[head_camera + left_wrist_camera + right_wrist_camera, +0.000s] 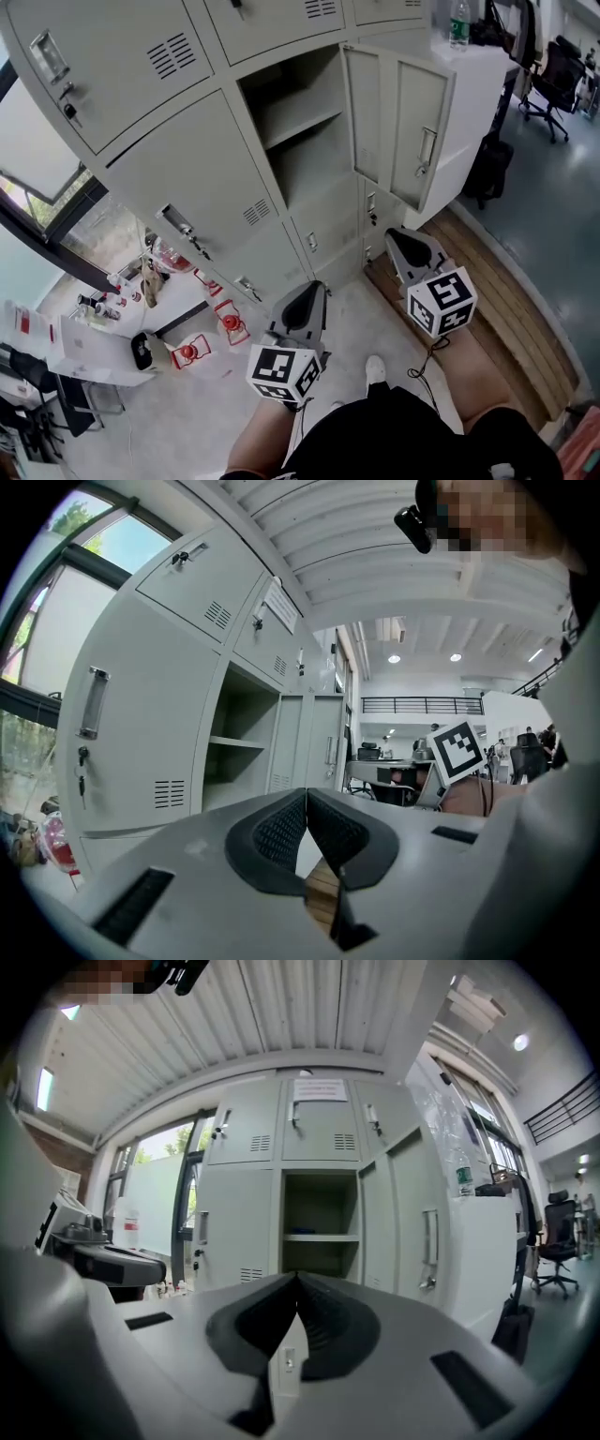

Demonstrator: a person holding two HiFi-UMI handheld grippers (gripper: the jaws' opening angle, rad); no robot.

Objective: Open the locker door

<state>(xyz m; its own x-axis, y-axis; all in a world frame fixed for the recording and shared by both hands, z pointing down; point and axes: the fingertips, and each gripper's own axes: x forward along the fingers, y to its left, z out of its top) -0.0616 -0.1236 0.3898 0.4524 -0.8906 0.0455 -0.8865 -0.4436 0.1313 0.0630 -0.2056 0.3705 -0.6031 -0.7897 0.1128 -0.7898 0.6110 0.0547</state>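
Observation:
The grey locker door point(420, 131) stands swung open to the right, its handle point(427, 148) on the outer face. Behind it the open compartment point(300, 131) shows one shelf point(298, 124) and nothing on it. My right gripper point(405, 246) hangs low in front of the lockers, well below the door, shut with nothing between its jaws. My left gripper point(305, 302) is lower and to the left, also shut and empty. In the right gripper view the open compartment point(319, 1227) and the door point(427, 1237) lie straight ahead beyond the fingertips point(298, 1283).
Closed lockers point(178, 187) fill the wall to the left and above. Red-and-white bottles point(230, 323) and clutter sit on the floor at lower left. A wooden platform point(497, 309) runs along the right. An office chair point(548, 80) and a white counter with a bottle point(457, 23) stand beyond.

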